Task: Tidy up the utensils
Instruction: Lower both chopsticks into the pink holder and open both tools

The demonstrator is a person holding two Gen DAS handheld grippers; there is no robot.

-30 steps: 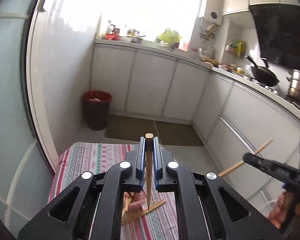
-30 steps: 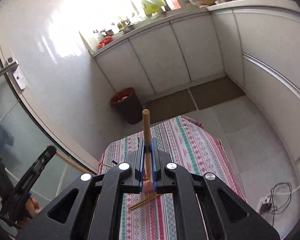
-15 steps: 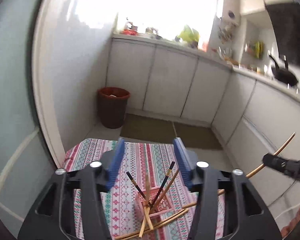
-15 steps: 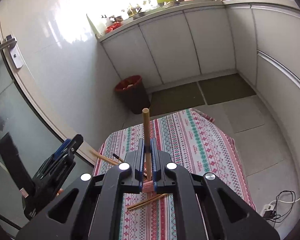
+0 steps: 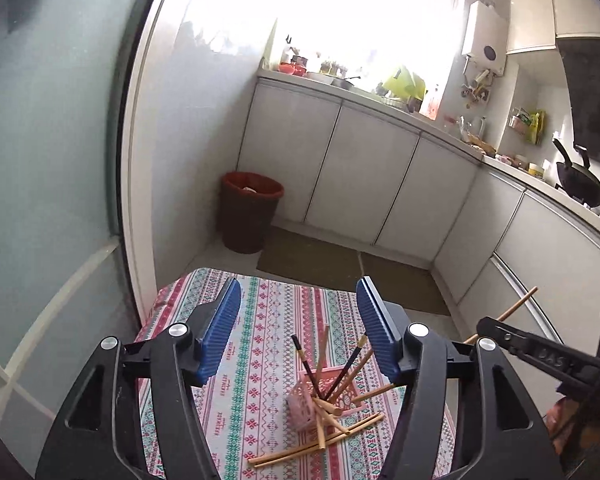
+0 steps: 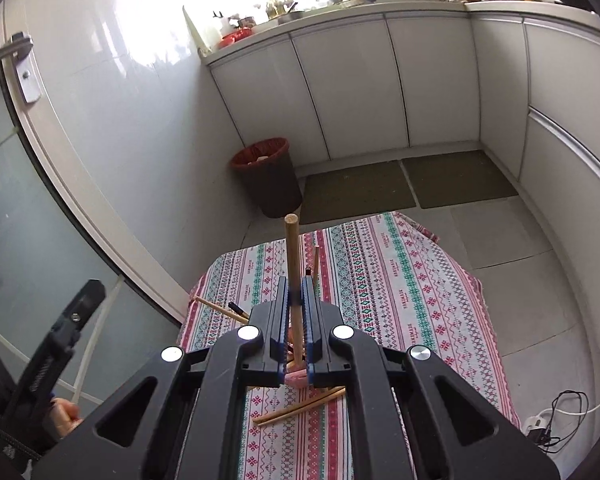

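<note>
A pink slotted holder [image 5: 306, 404] stands on a patterned tablecloth [image 5: 260, 344] with several chopsticks leaning out of it, wooden and dark. More wooden chopsticks [image 5: 320, 438] lie loose in front of it. My left gripper [image 5: 298, 332] is open and empty, high above the holder. My right gripper [image 6: 296, 296] is shut on a wooden chopstick [image 6: 293, 256], held upright above the holder; it also shows at the right of the left wrist view [image 5: 516, 308].
A red bin [image 5: 249, 216] stands on the floor beyond the table, by white cabinets [image 5: 364, 176]. Two dark mats [image 6: 404, 184] lie on the floor. A glass door [image 5: 40, 160] is at the left. Cables and a power strip [image 6: 556, 420] lie at right.
My left gripper opened and let go of its wooden chopstick, which now leans in the holder. My right gripper still holds its chopstick and has shifted over the table.
</note>
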